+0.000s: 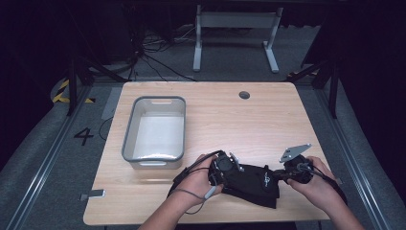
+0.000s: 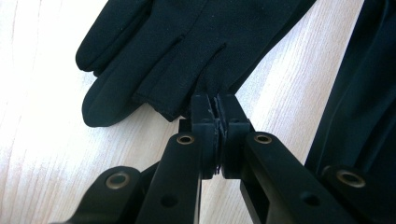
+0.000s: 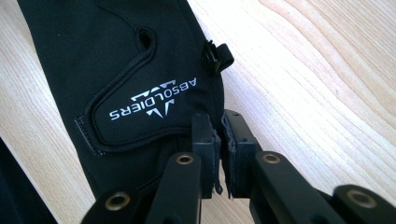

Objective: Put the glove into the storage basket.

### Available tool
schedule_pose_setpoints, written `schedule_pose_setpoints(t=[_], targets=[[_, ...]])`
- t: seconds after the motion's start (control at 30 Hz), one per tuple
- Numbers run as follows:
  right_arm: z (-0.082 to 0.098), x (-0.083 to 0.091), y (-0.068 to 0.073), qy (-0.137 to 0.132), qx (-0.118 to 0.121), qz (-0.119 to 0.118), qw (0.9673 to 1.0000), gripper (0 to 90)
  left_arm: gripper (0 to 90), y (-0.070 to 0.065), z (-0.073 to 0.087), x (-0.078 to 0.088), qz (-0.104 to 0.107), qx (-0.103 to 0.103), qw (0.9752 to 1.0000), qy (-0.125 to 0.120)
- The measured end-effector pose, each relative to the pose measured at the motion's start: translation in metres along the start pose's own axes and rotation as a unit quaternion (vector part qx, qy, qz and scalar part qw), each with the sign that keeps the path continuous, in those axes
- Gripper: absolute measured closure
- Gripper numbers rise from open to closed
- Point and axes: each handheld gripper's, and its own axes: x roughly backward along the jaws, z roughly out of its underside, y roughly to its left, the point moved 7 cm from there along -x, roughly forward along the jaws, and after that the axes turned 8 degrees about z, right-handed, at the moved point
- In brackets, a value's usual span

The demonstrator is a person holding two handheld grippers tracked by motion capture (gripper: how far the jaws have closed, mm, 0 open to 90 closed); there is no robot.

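Note:
A black glove (image 1: 256, 184) lies flat near the table's front edge, stretched between my two grippers. My left gripper (image 1: 238, 172) is at its left end. In the left gripper view this gripper (image 2: 217, 105) is shut on the glove (image 2: 187, 42) at the base of its fingers, which point away. My right gripper (image 1: 281, 176) is at the right end. In the right gripper view it (image 3: 218, 123) is shut on the cuff edge of the glove (image 3: 116, 60), beside a white printed logo (image 3: 152, 98) and a small black clip (image 3: 217, 58).
An empty grey bin (image 1: 129, 139) stands on the wooden table (image 1: 239, 124) at the left, beyond the glove. More black fabric (image 2: 364, 102) lies right beside the held glove. A round hole (image 1: 244, 95) is near the far edge, and a small grey clamp (image 1: 95, 194) at the front left.

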Motion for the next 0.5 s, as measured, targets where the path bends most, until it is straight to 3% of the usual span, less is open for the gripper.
schedule_pose_setpoints(t=[0.2, 0.5], targets=[[-0.0009, 0.0, 0.0016, -0.002, 0.001, -0.003, 1.0, 84.8, 87.3, 0.0019, 0.0007, 0.0034, -0.003, 0.005, 1.0, -0.008], [0.0012, -0.0034, 0.0027, 0.01, -0.002, -0.008, 0.9999, 84.7, 87.3, 0.0029, 0.0014, -0.0029, -0.001, -0.001, 1.0, 0.009]])
